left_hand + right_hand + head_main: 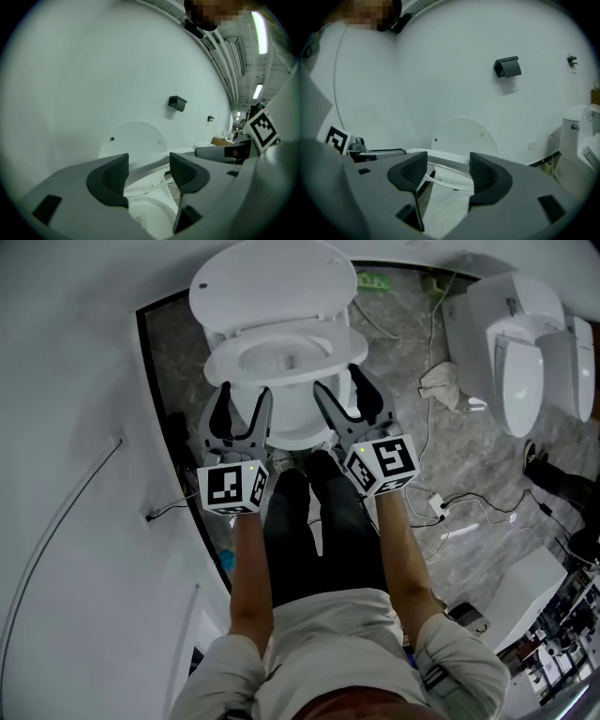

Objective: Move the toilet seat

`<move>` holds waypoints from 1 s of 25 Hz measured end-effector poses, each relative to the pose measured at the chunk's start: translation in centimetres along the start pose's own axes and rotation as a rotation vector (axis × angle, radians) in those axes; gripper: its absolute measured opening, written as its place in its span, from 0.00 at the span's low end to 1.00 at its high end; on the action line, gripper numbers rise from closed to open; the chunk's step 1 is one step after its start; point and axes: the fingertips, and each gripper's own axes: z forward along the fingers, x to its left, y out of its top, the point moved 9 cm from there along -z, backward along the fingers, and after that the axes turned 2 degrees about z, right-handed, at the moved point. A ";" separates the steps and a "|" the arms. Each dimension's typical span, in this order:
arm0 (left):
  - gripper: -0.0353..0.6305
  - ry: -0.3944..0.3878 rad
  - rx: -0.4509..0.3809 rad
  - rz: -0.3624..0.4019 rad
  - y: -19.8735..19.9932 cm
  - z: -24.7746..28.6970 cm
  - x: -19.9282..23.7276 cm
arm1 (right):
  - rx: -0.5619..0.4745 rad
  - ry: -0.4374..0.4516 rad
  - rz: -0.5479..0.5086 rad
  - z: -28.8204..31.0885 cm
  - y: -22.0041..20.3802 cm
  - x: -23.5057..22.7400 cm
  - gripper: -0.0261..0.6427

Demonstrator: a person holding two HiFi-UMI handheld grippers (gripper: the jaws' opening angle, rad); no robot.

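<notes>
Left gripper (246, 404): jaws wide, nothing pressed between the pads. Right gripper (337, 382): jaws likewise wide and empty. Both are held side by side at the front of the toilet. The toilet seat (281, 378) lies over the bowl (295, 423), its front rim just ahead of both grippers. The lid (272, 282) stands up behind, against the white wall (75, 381).

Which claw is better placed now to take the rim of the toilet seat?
Probably right, narrowly: the right claw stands open with its tips alongside the seat; the left claw, also open, sits just short of its front.
</notes>
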 end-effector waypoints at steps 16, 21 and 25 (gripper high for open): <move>0.47 0.032 -0.038 -0.011 2.5 2.7 1.1 | -0.027 0.012 0.001 2.5 2.7 -1.0 0.48; 0.47 0.036 -0.045 -0.009 3.1 3.7 1.5 | -0.035 0.009 0.000 3.5 3.4 -1.4 0.48; 0.47 0.042 -0.051 -0.011 3.6 4.4 1.9 | -0.038 0.009 -0.002 4.2 4.0 -1.5 0.48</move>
